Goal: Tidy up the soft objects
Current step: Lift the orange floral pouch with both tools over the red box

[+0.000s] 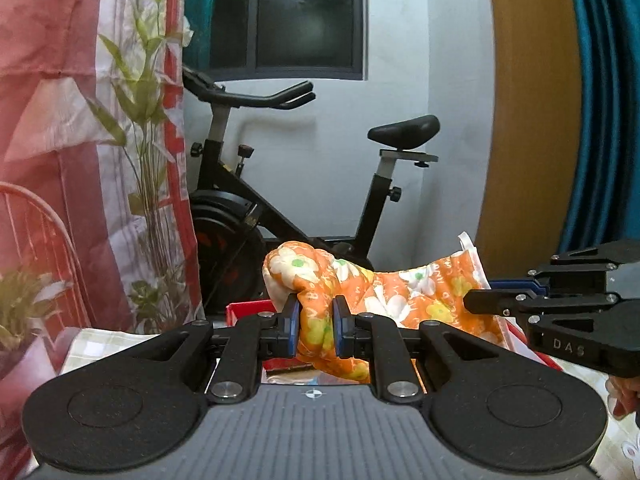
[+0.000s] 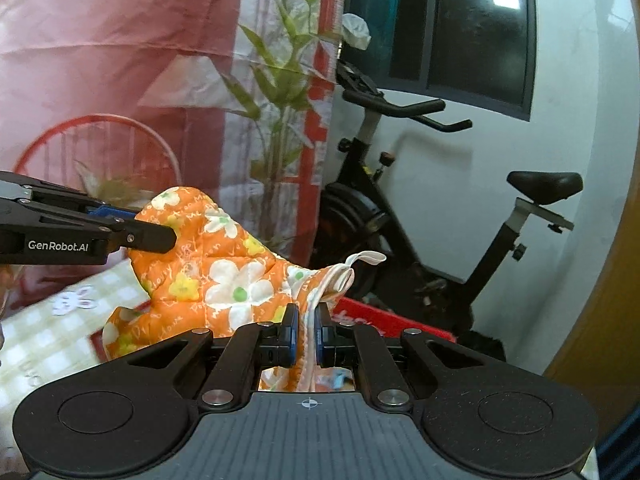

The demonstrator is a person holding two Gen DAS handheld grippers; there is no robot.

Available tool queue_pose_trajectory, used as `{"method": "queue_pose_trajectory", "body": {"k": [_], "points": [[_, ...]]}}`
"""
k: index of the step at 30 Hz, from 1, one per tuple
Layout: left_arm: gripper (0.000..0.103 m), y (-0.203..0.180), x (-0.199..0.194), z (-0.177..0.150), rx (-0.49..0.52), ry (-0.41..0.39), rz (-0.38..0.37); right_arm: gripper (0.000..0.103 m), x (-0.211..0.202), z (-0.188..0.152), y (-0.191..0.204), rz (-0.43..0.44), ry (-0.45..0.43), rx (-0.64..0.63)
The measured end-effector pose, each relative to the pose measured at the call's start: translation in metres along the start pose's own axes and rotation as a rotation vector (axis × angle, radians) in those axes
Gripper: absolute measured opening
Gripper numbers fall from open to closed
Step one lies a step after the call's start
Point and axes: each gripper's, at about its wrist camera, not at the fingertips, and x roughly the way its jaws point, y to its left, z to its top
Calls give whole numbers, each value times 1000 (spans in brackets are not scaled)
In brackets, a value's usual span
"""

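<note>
An orange floral oven mitt (image 1: 384, 296) is held up above a red tray (image 2: 384, 318), stretched between both tools. The left gripper (image 1: 316, 326) is clamped on the bunched closed end of the mitt. The right gripper (image 2: 306, 332) is pinched on the white-trimmed cuff beside its hanging loop (image 2: 366, 258). An exercise bike (image 1: 296, 184) is seen behind.
</note>
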Motion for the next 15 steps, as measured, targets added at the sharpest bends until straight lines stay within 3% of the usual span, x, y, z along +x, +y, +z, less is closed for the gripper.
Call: {"method": "queue_pose_trajectory", "body": {"k": [5,15], "points": [[18,-1,32,-10,13,44,8,8,31,-13,-8,-26,23,-10],[18,4,75,-41,-15,308,-109,8,68,-53,-12,11,222,23]]}}
